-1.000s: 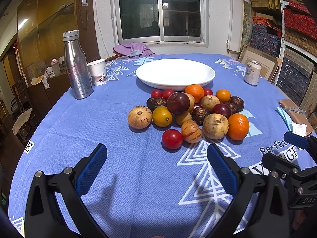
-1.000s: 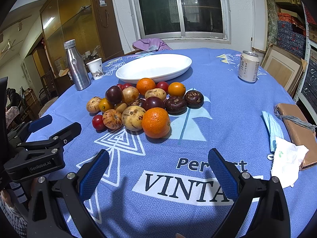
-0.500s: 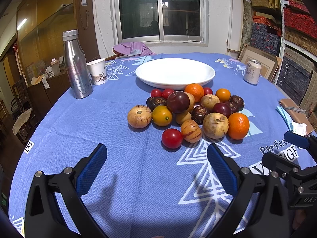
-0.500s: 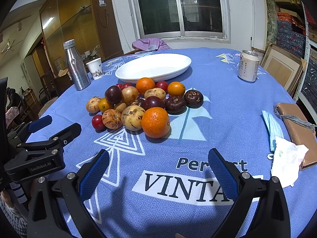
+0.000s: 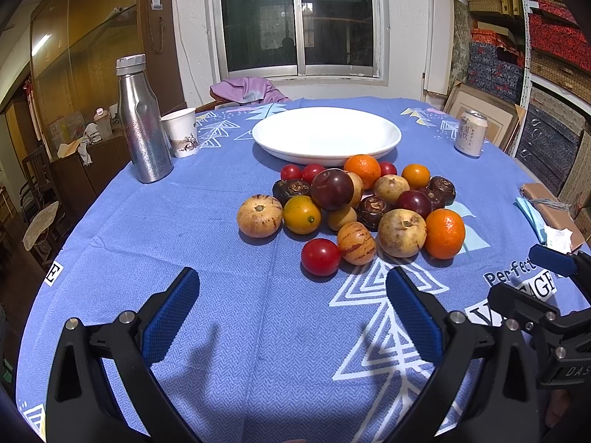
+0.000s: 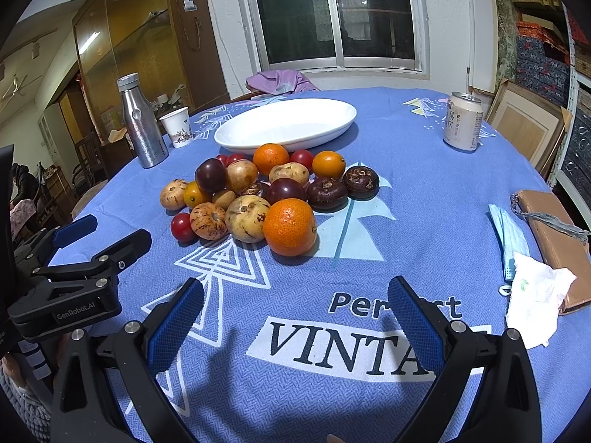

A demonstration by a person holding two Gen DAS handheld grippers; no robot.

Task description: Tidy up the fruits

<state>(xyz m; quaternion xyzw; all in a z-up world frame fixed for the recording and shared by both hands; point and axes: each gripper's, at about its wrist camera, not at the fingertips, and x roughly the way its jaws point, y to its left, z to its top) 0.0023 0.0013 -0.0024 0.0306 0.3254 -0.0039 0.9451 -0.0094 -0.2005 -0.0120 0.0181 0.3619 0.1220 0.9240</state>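
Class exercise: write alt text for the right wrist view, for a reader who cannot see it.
A pile of fruit lies on a blue tablecloth before an empty white plate. The open right gripper hovers in front, holding nothing; the left gripper is at the left edge.

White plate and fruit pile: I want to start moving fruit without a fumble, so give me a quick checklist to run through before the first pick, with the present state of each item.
1. Left gripper open and empty: ok.
2. Right gripper open and empty: ok.
3. White plate bare and ready to receive fruit: ok.
4. Nearest fruit free to grasp: ok; the red tomato and the big orange sit at the pile's near edge.
5. Path to the pile clear: ok; only blue tablecloth lies between grippers and fruit.
6. Pile stable once a piece is pulled: cannot tell; the dark plum rests on top of others.
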